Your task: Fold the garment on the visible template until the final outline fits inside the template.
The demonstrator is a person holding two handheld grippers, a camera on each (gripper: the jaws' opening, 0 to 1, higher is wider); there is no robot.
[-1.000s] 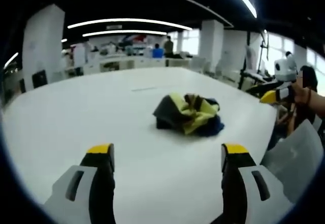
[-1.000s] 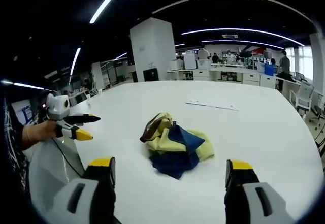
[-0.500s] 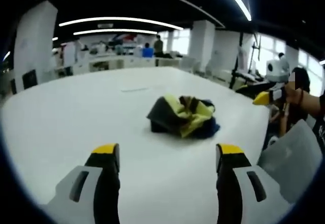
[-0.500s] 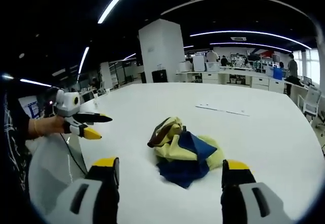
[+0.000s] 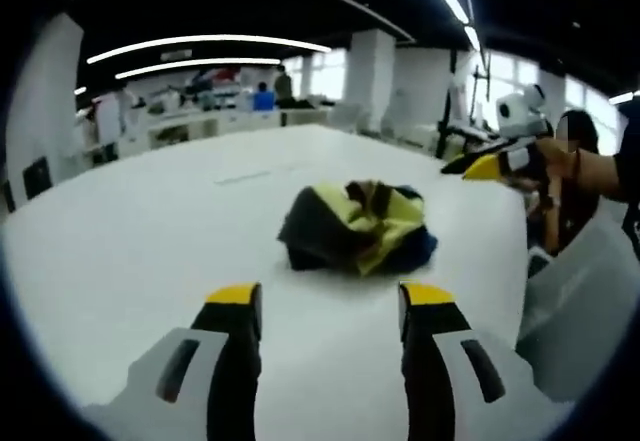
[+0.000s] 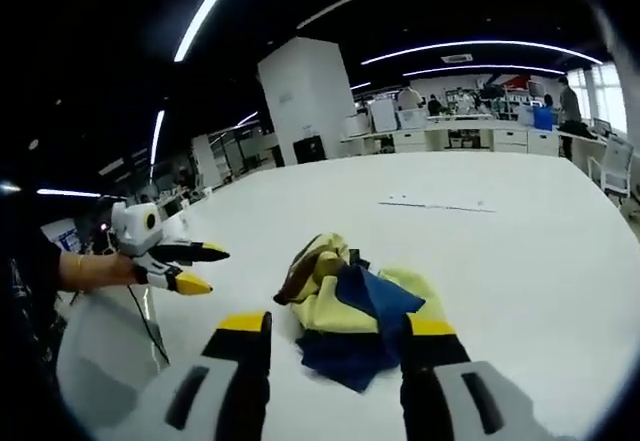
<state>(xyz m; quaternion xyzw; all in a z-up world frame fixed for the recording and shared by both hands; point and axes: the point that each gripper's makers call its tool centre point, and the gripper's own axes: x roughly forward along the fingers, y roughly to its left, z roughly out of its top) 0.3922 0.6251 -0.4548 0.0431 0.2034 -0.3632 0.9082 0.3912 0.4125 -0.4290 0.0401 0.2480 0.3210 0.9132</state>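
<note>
Crumpled yellow-blue garment (image 6: 350, 311) — soft heap

The crumpled garment (image 6: 352, 313) hides its own shape and type in its folds, and the right gripper's (image 6: 335, 326) jaw tips cover its near edge. The template outline on the white table (image 5: 130, 231) is too faint to trace.

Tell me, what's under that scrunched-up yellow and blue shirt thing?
The crumpled garment lies on the bare white table. Around it the tabletop shows, with a thin line marking farther back. Whatever lies directly beneath the heap is covered, so I cannot tell.
</note>
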